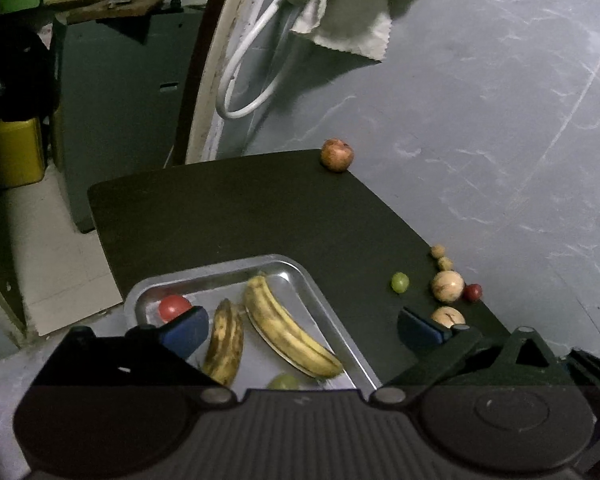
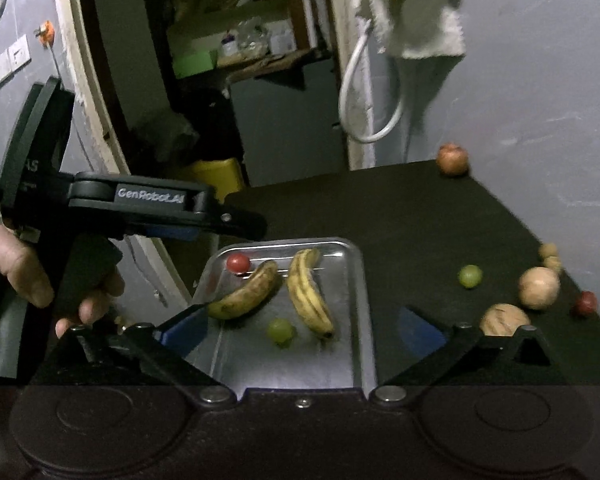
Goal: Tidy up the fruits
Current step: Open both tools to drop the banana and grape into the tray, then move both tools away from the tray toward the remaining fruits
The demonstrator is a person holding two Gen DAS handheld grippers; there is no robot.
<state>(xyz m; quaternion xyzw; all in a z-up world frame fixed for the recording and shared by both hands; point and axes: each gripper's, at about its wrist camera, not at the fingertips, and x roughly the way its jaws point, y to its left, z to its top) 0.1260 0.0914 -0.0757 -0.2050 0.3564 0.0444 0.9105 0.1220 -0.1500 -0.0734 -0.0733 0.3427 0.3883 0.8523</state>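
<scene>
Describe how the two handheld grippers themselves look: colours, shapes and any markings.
Both are black plastic tools. The right gripper has a ribbed black body with two round discs, silver pivot rivets, angled black linkage arms and blue finger pads. The left gripper is built the same way. Seen side-on from the right wrist, it has a pistol-style handle and white "GenRobot.AI" lettering. The hand on it is bare; no sleeve shows.
</scene>
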